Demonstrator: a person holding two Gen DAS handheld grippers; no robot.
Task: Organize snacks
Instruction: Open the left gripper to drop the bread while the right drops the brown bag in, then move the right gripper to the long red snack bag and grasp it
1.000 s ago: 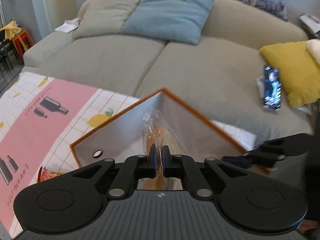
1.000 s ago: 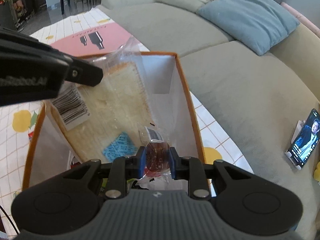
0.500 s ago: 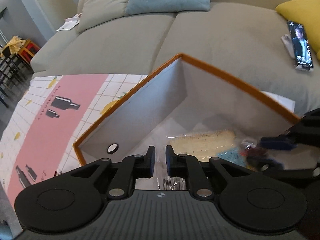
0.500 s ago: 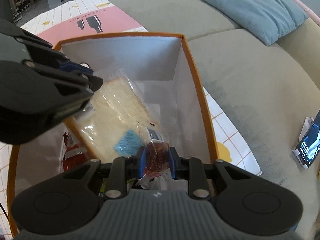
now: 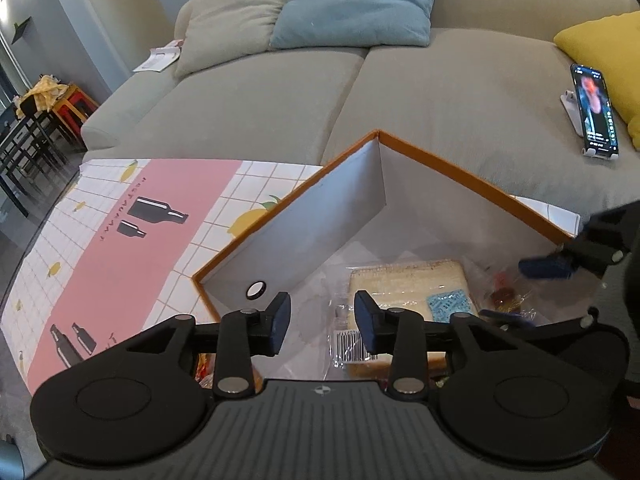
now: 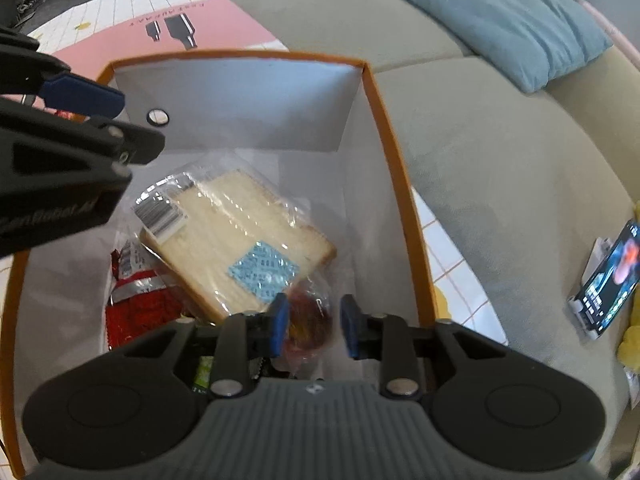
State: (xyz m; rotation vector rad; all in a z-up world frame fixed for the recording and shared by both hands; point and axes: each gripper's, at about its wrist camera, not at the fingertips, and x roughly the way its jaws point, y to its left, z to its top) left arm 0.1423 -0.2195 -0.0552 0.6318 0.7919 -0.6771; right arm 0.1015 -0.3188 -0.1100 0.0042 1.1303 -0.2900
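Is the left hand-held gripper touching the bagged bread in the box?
Apart. The right wrist view shows the left hand-held gripper raised above the bagged bread, with bare box wall between them; its jaws are opening, empty.

One orange-rimmed box [image 6: 394, 184], white inside, centre of both views. In it:
- one bagged bread slice [image 6: 240, 236], middle of the frame, with one barcode label [image 6: 160, 216] and one blue sticker [image 6: 264, 272];
- one red packet [image 6: 136, 308], lower left;
- one small wrapped reddish snack [image 6: 308, 320], lower centre;
- one green-printed wrapper [image 6: 202, 374], mostly hidden.

Two grippers: left gripper [image 5: 322, 322], right gripper [image 6: 314, 326].

One patterned tabletop [image 5: 152, 216]. On the sofa [image 5: 256, 108]: three cushions in the left wrist view, namely one beige [image 5: 236, 12], one blue [image 5: 356, 0], one yellow [image 5: 604, 56]. One phone [image 5: 594, 110] on a stand, right edge.
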